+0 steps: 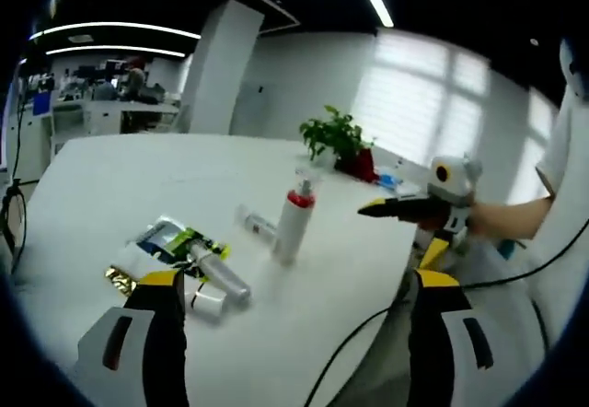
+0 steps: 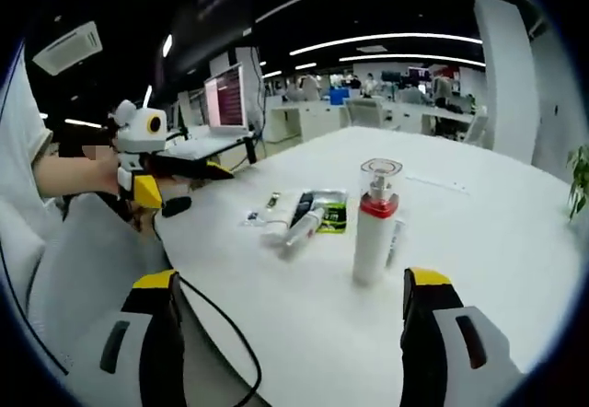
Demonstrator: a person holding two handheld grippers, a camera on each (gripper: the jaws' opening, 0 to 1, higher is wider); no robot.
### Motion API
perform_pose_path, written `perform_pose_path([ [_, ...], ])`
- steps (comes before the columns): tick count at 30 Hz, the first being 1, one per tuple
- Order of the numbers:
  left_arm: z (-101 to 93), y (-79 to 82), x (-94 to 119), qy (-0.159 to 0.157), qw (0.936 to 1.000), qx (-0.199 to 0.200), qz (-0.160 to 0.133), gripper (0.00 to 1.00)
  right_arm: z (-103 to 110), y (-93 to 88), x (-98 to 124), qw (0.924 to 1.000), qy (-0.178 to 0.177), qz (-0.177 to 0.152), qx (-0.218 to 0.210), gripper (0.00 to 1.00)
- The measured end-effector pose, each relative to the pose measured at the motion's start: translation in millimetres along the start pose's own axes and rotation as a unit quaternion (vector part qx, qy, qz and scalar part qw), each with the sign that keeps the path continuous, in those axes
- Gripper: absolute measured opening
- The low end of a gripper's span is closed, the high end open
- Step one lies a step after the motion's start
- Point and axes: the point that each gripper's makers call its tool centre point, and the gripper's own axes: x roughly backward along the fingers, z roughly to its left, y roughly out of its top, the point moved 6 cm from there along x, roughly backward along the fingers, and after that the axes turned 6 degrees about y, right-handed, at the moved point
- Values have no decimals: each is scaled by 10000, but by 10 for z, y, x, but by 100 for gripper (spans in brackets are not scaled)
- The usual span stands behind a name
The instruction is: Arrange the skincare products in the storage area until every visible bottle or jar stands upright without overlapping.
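A white pump bottle [image 1: 294, 226] with a red collar and clear cap stands upright mid-table; it is also in the right gripper view [image 2: 375, 232]. A small clear bottle [image 1: 259, 225] lies behind it. A silver tube [image 1: 220, 274], a small white tube [image 1: 205, 305] and a green-yellow packet [image 1: 180, 239] lie in a loose pile, seen again as a silver tube [image 2: 305, 223] and packet [image 2: 331, 215]. My left gripper [image 1: 296, 280] is open, short of the pile. My right gripper [image 2: 294, 283] is open, short of the upright bottle, and shows off the table's edge [image 1: 405, 207].
The white table [image 1: 110, 186] is broad, with its near edge curving under both grippers. A potted plant [image 1: 339, 140] stands at the far edge. A laptop [image 2: 227, 101] sits at the table's far left. Black cables [image 2: 225, 324] trail from the grippers. A person's hand [image 1: 497, 218] holds the right gripper.
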Motion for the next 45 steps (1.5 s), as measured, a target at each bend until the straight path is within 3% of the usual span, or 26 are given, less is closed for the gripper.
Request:
perform_pose_path([
  [6,107,-106,232,276,9995,154,19,96,123,-14,-27,9999,40,-13,-142,99],
  [12,101,-85,383,442,9988,168,-85,96,216,-24,3,9999,39,52,-94,99],
  [20,69,-71,540,766,9966,201,-246,98,220,80,119,9993,-272,-238,-106,99],
  [26,143,-181,580,1038,9941,300,-94,99,252,62,95,9995,-291,-134,-3,99],
  [39,109,-161,594,1166,9927,246,-181,99,294,31,39,9994,-227,209,136,96],
  [41,114,-148,592,1084,9932,345,-253,99,283,56,16,9992,-183,289,184,95],
  [45,131,-162,604,1186,9927,112,-177,99,273,178,-60,9991,-110,334,238,91],
])
